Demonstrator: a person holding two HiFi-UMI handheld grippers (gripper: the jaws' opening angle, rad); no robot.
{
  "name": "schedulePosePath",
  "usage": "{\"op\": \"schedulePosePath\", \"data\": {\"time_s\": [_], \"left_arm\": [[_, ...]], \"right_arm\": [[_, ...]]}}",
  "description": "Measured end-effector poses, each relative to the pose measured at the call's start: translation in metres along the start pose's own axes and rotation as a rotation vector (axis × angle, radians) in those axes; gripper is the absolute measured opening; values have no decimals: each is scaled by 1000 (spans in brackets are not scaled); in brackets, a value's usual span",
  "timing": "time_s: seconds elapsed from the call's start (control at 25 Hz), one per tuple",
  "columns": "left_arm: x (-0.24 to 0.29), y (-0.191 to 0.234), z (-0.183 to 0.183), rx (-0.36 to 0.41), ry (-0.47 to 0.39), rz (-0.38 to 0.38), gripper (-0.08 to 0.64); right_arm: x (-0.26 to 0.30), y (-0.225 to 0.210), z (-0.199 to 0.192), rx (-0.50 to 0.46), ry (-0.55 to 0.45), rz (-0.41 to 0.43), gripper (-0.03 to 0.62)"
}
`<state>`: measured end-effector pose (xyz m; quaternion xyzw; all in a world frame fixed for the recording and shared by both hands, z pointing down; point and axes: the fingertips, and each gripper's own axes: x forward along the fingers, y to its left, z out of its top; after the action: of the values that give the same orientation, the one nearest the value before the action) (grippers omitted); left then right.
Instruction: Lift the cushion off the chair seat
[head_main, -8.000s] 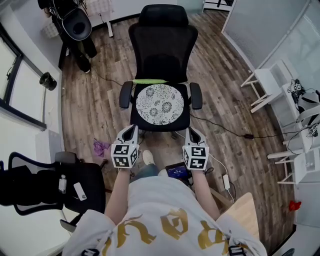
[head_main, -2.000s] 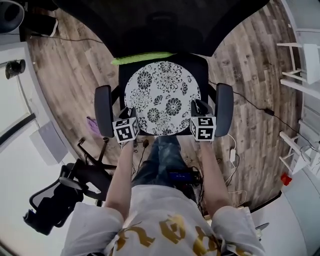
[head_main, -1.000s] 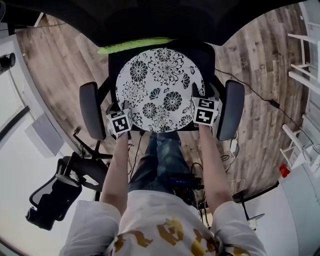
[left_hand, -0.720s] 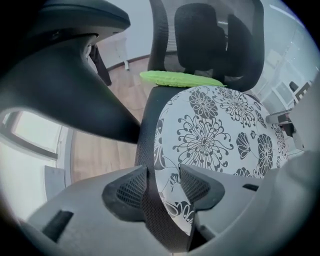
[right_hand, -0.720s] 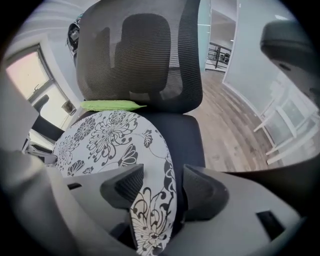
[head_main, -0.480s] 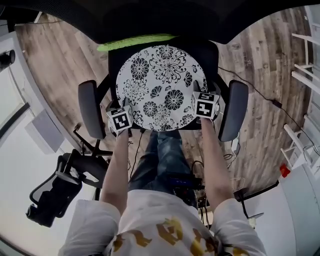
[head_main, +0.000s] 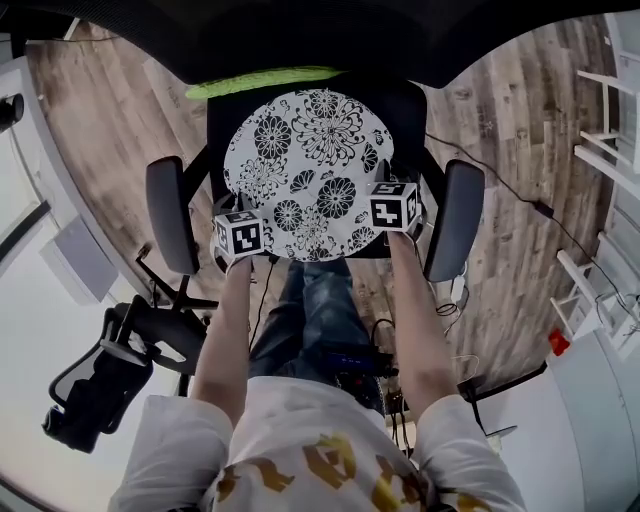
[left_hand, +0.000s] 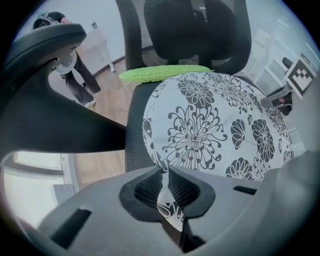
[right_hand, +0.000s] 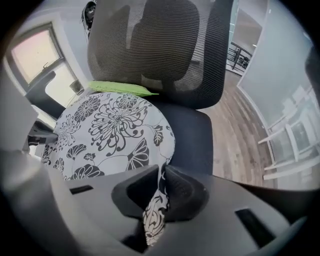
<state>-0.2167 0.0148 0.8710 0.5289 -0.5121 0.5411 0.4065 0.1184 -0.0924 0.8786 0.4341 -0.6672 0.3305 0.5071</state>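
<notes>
Round floral cushion (head_main: 305, 165) lies flat on the black chair seat (head_main: 408, 115), green pad (head_main: 262, 82) just behind it at the backrest. Left gripper (left_hand: 164, 186) fingers closing, clamped on the cushion's front-left edge. Right gripper (right_hand: 161, 192) fingers closing, clamped on its front-right edge. Armrests (head_main: 165, 215) either side, wood floor (head_main: 520, 130) around.

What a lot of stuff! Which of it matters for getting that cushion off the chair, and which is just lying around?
In the job: flowered cushion; chair seat beneath it; left gripper and right gripper, jaws closing with the cushion's edge between them.
Just lying about: green pad at the seat's back; second black chair; floor cable; white racks.
</notes>
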Motion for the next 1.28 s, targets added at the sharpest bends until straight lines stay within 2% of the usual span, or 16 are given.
{"op": "schedulePosePath", "data": {"time_s": [0.2,0.68,1.0,1.16,1.28], "left_arm": [[-2,-3,0,58,-2,-12,28],[-15,6,1,12,-33,-41,26],[-34,1,11,32,-78,-58,26],[-43,0,13,24,-87,-73,26],[-53,-5,19,51,-108,-89,26]], "right_arm": [[-9,-2,4,2,-11,25,31],[-33,9,11,37,-55,49,31],[-60,19,15,100,-79,63,29],[-74,25,19,100,-91,62,29],[-81,25,20,122,-100,64,29]]}}
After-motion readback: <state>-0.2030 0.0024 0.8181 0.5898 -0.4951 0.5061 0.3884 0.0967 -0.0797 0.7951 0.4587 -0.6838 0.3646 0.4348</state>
